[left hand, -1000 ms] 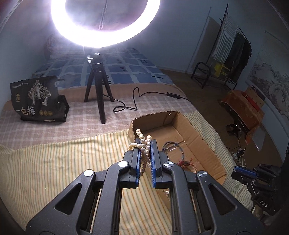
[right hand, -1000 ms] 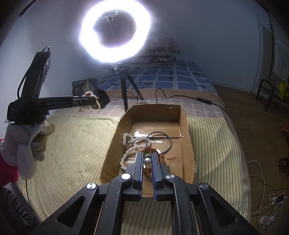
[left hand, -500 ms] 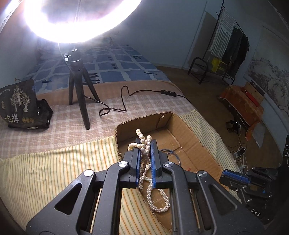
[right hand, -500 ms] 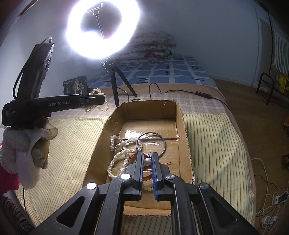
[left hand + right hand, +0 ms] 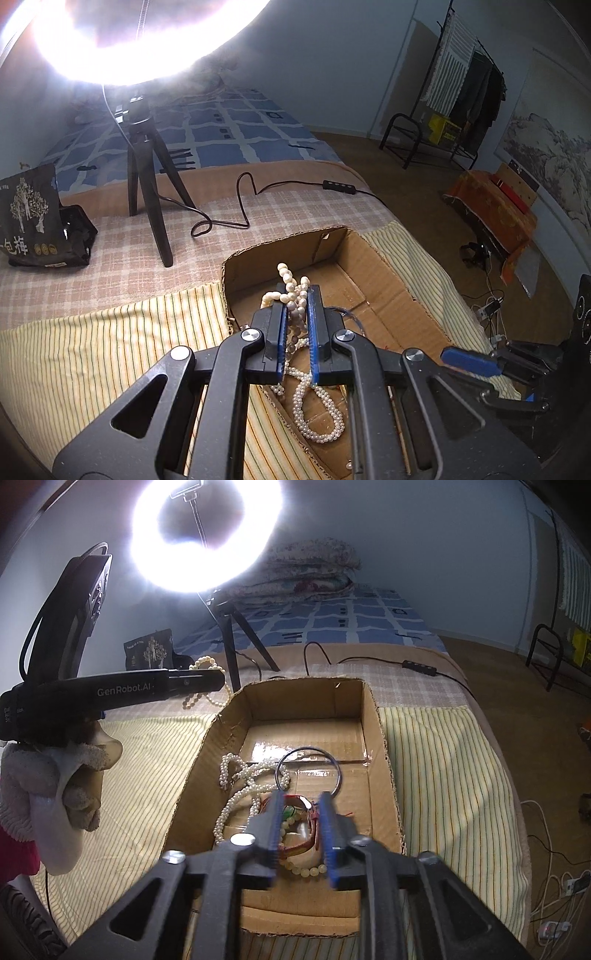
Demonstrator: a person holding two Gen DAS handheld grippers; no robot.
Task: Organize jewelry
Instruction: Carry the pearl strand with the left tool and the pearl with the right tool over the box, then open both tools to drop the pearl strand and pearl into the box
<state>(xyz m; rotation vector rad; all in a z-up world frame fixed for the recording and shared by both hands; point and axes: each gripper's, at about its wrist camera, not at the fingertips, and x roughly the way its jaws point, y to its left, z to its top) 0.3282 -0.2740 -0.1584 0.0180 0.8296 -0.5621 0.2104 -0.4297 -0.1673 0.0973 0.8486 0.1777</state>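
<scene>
The ring light [image 5: 140, 40] is cut off at the top edge, its glare blurring the pillows behind.

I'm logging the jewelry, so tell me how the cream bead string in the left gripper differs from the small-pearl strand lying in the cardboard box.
The cream bead string is clamped in the shut left gripper and hangs above the bed beside the box; the small-pearl strand lies loose on the cardboard box floor, untouched. The clamped string's beads are larger and cream-toned; the strand's are finer and whiter. Both are round-bead strings.
</scene>
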